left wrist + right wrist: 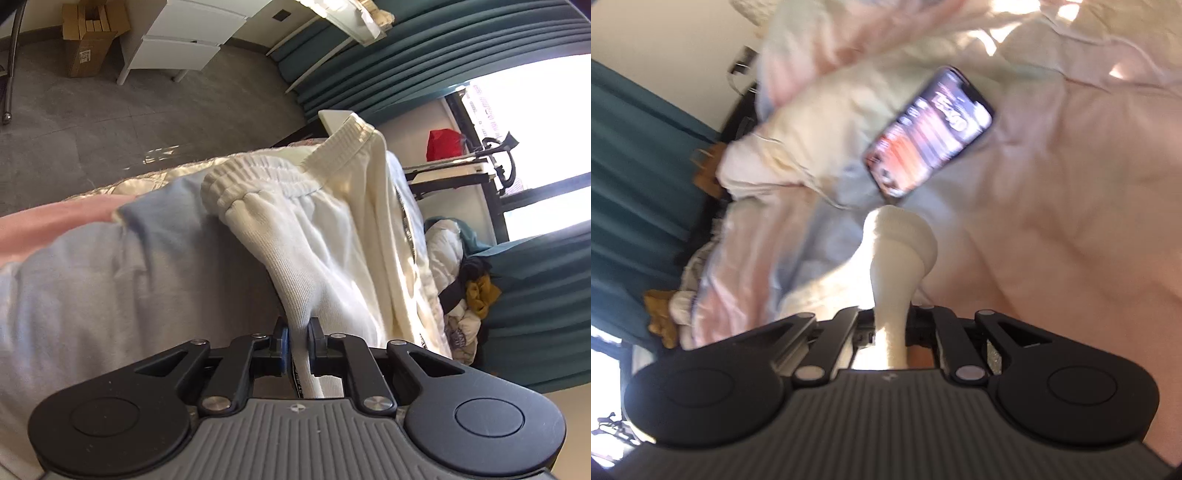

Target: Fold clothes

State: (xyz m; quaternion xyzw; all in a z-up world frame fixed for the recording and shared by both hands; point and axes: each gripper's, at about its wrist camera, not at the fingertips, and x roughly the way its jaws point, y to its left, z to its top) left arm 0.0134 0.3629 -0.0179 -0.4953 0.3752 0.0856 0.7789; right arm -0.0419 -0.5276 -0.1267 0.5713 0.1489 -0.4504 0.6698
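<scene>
A cream-white knit garment [321, 229] with a ribbed hem and an elastic waistband hangs in front of the left wrist camera, over the bed. My left gripper [298, 332] is shut on a fold of it, and the fabric runs back between the jaws. In the right wrist view, which is blurred by motion, my right gripper [890, 314] is shut on a bunched cream fabric end [901, 251] of the garment, above the bedding.
A pink and pale blue quilt [92, 266] covers the bed, also seen in the right wrist view [1052, 221]. A lit phone [929, 129] lies on the bedding. A clothes pile [465, 295], teal curtains [424, 48], a white cabinet [184, 40] and a cardboard box [92, 33] stand around.
</scene>
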